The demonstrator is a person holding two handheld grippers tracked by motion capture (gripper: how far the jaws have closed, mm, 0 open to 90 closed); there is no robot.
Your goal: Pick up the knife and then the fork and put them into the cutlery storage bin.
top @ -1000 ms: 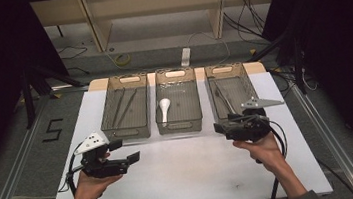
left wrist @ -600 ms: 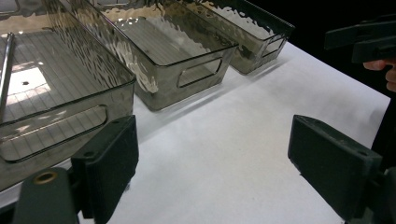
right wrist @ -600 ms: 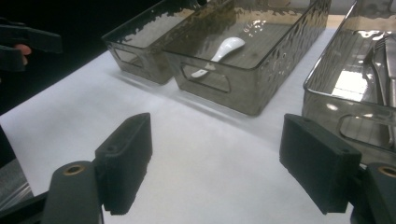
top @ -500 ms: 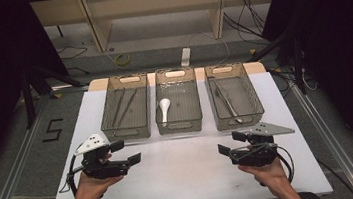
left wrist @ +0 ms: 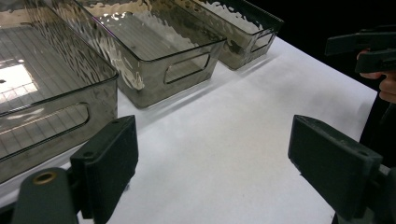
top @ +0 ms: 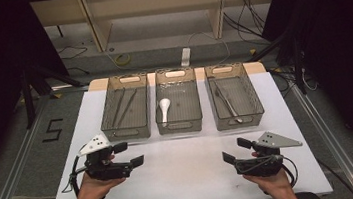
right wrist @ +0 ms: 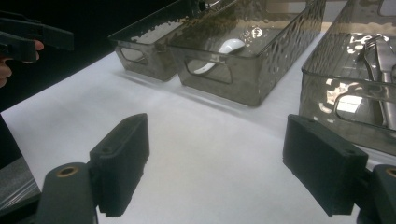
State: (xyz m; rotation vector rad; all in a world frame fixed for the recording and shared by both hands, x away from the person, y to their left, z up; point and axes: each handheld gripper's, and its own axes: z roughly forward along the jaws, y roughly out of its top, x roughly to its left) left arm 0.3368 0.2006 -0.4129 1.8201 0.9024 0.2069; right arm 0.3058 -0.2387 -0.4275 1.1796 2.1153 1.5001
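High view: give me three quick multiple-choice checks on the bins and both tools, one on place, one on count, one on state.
1. Which bin holds the white spoon?
A. the left bin
B. the middle bin
C. the right bin

2. How many smoky clear bins stand on the white table?
A. two
B. three
C. four

3. How does the right tool stand?
A. shut on a fork
B. shut with nothing in it
C. open with nothing between its pads

Answers:
1. B: the spoon lies in the middle bin, between the left bin and the right bin.
2. B: three bins sit side by side in a row.
3. C: its jaws have just been opening, and the right gripper view shows bare table between them; the left tool is open too.
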